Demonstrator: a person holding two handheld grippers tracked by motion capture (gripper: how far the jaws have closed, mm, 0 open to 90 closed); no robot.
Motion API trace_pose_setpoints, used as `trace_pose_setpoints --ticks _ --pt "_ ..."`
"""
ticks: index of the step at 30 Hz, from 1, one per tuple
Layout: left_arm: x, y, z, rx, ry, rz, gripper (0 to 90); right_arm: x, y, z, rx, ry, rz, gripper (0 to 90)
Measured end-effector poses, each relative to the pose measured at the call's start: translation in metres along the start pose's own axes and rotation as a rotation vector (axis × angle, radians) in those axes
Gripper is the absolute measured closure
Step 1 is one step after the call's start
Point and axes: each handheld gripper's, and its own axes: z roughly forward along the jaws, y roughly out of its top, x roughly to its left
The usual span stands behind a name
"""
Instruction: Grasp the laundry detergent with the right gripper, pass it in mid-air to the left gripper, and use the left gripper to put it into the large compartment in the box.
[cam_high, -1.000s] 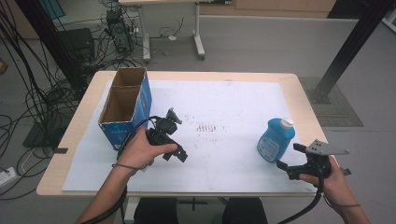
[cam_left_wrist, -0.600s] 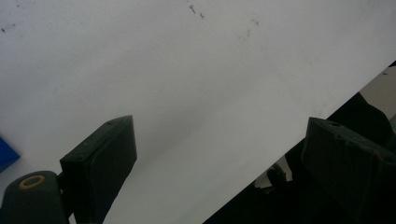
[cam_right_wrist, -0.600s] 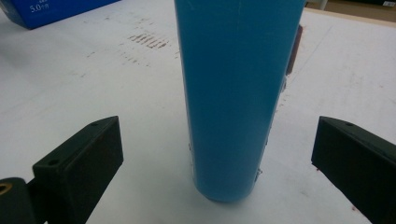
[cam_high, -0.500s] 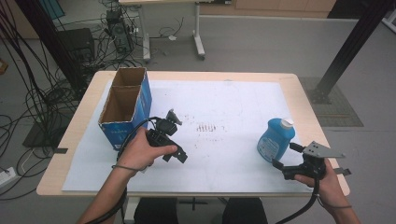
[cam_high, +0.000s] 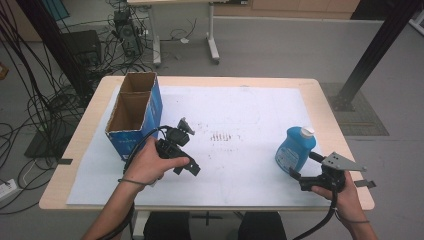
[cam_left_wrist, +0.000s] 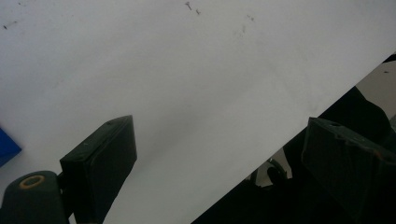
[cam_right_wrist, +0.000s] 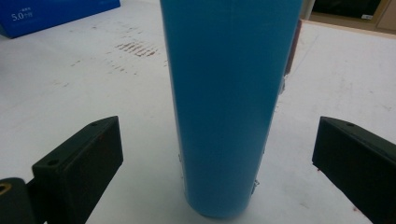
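Observation:
A blue bottle (cam_high: 295, 149) with a white cap stands upright on the white sheet (cam_high: 240, 110) at the table's right. My right gripper (cam_high: 303, 166) is just in front of it, low and level. In the right gripper view the bottle (cam_right_wrist: 229, 102) rises between the two black jaws, with a gap on each side; the right gripper (cam_right_wrist: 217, 144) is open. My left gripper (cam_high: 189, 147) is held in a hand near the blue box (cam_high: 135, 117). In its own view the left gripper (cam_left_wrist: 219, 149) is open over bare white sheet, nothing between the jaws.
The open-topped blue cardboard box stands at the left of the table (cam_high: 340, 125); its side also appears far off in the right gripper view (cam_right_wrist: 56, 11). Faint dark marks (cam_high: 220, 136) dot the sheet's middle. Cables, black posts and another table's legs lie beyond the far edge.
The right gripper has crept a little to the left, closer to the bottle. The left hand and its gripper have stayed put.

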Motion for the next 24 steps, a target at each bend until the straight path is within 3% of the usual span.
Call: trace_pose_setpoints --ticks 24 --pt "0.001 -0.004 0.003 0.009 -0.015 0.002 10.6 -0.003 -0.004 0.02 -0.006 -0.025 0.003 1.2"
